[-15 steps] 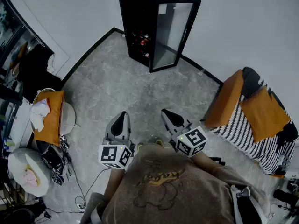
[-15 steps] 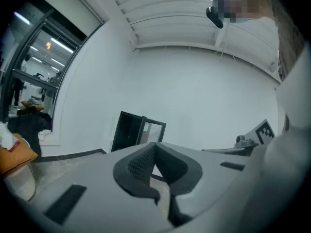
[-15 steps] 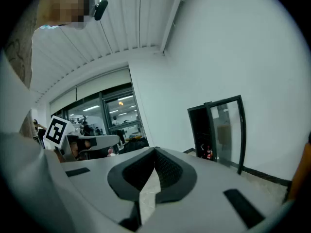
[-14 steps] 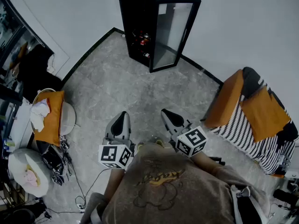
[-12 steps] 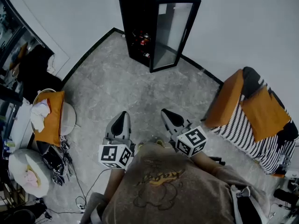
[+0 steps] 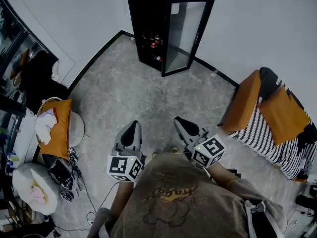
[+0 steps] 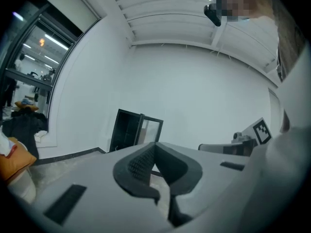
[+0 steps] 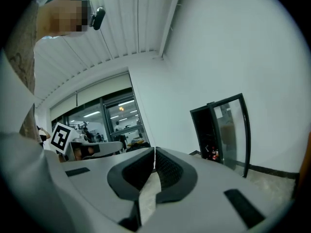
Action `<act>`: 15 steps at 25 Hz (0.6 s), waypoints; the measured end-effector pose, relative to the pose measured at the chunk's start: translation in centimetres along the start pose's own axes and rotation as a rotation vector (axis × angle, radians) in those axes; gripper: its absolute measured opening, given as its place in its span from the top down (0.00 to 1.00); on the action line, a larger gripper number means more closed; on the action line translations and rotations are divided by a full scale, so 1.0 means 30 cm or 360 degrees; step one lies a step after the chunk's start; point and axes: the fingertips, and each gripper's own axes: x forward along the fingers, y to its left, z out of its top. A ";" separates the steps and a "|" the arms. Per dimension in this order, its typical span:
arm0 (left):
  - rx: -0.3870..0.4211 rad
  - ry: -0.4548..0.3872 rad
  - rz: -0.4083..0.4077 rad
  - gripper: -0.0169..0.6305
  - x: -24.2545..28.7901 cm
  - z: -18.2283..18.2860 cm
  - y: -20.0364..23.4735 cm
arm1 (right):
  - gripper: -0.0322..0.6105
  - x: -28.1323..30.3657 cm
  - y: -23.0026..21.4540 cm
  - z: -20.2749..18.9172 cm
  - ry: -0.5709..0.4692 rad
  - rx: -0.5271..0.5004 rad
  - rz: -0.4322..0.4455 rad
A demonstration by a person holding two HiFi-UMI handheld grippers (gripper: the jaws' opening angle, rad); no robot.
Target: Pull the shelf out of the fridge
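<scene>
Left gripper [image 6: 132,127] and right gripper [image 6: 180,123], both with jaws together on nothing, are held level near the body, probably for the approach. Fridge [image 6: 148,14] stands well ahead, door [image 6: 187,33] open for access; its shelf is too small to discern.

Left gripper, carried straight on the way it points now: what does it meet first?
Nothing close. The left gripper, shut and empty, points over bare floor roughly at the open fridge across the room, probably near its glass door. Depth is hard to judge.
</scene>
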 end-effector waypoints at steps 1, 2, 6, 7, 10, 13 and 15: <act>0.0002 0.0003 -0.0013 0.97 -0.010 -0.008 0.011 | 0.91 0.007 0.017 -0.010 0.0000 -0.0007 0.0004; 0.0008 0.0009 -0.0025 0.97 -0.017 -0.017 0.022 | 0.91 0.013 0.031 -0.022 -0.0001 -0.0012 0.0003; 0.0030 0.0033 -0.0034 0.97 -0.015 -0.045 0.074 | 0.91 0.038 0.044 -0.062 0.0023 -0.0008 -0.0031; 0.0025 0.0032 -0.0033 0.97 -0.015 -0.046 0.087 | 0.91 0.044 0.042 -0.066 0.0026 -0.0011 -0.0042; -0.0002 0.0025 -0.0029 0.97 -0.004 -0.051 0.126 | 0.91 0.067 0.020 -0.062 0.0011 -0.0020 -0.0075; -0.0006 0.0022 -0.0036 0.97 0.033 -0.055 0.149 | 0.91 0.096 -0.017 -0.054 -0.0011 -0.0023 -0.0107; 0.0000 0.0021 -0.0040 0.97 0.066 -0.053 0.167 | 0.91 0.126 -0.043 -0.054 -0.0014 -0.0014 -0.0122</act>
